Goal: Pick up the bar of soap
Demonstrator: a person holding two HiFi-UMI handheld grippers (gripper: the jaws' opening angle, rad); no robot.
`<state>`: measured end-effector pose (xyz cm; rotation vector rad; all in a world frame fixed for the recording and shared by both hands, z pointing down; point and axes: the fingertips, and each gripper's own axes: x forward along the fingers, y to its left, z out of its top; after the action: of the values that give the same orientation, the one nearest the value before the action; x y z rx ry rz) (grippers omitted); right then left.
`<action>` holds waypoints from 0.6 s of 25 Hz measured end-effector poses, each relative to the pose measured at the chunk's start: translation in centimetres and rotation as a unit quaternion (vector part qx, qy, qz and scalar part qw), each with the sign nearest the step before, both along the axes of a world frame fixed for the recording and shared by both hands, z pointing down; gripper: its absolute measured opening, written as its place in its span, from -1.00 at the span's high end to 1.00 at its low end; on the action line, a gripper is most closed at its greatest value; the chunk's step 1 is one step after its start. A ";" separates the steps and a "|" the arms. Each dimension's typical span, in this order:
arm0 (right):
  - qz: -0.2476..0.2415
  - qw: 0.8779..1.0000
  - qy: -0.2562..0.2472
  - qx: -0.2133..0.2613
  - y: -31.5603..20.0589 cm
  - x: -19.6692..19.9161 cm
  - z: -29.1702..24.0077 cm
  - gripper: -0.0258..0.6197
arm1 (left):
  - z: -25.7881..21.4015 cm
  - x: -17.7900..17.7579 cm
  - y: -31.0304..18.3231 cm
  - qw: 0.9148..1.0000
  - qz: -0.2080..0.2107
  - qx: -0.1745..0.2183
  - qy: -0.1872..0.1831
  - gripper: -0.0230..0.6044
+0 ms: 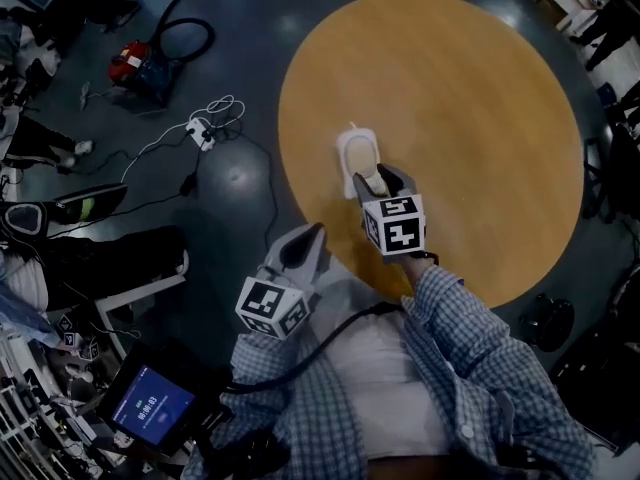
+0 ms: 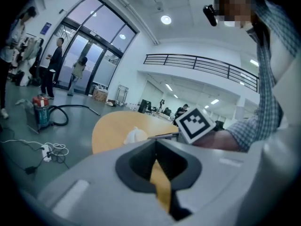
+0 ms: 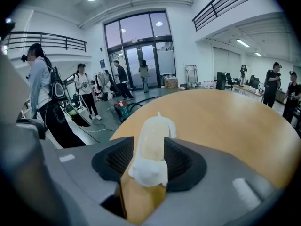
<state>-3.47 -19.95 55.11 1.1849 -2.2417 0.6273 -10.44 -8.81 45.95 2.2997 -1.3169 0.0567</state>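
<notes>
A cream bar of soap (image 1: 374, 178) lies in a white soap dish (image 1: 353, 151) on the round wooden table (image 1: 470, 118). My right gripper (image 1: 380, 181) is down at the dish's near end with its jaws apart on either side of the soap. In the right gripper view the soap (image 3: 153, 138) fills the gap between the dark pads (image 3: 120, 159), and the white dish (image 3: 149, 172) shows under it. I see no pressing grip. My left gripper (image 1: 305, 240) hangs off the table's near left edge, shut and empty. In the left gripper view the dish (image 2: 135, 135) is small ahead.
A red vacuum cleaner (image 1: 135, 66) with its hose, a white power strip (image 1: 200, 131) and cables lie on the dark floor to the left. A tablet (image 1: 150, 406) sits at the lower left. Several people (image 3: 40, 86) stand near the glass doors.
</notes>
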 end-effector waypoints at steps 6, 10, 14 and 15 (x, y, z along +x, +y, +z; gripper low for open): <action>0.007 0.997 0.073 -0.028 -3.8 -1.9 4.6 0.13 | 1.8 -2.8 -1.6 1.000 -0.012 -0.015 0.001 0.93; 0.016 0.996 0.087 -0.027 -4.9 -2.5 4.4 0.02 | 2.3 -3.7 -2.0 1.000 -0.018 -0.021 0.002 0.93; 0.018 0.993 0.112 -0.014 -4.7 -2.2 3.3 -0.02 | 1.8 -3.2 -1.6 1.000 -0.020 -0.023 0.004 0.93; 0.015 0.993 0.116 -0.011 -4.8 -2.4 3.4 0.00 | 2.0 -3.3 -1.7 0.999 -0.020 -0.024 0.004 0.93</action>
<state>-5.87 -24.76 58.54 1.2172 -2.0214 0.4984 -13.72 -10.51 47.93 2.2296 -1.3425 0.0646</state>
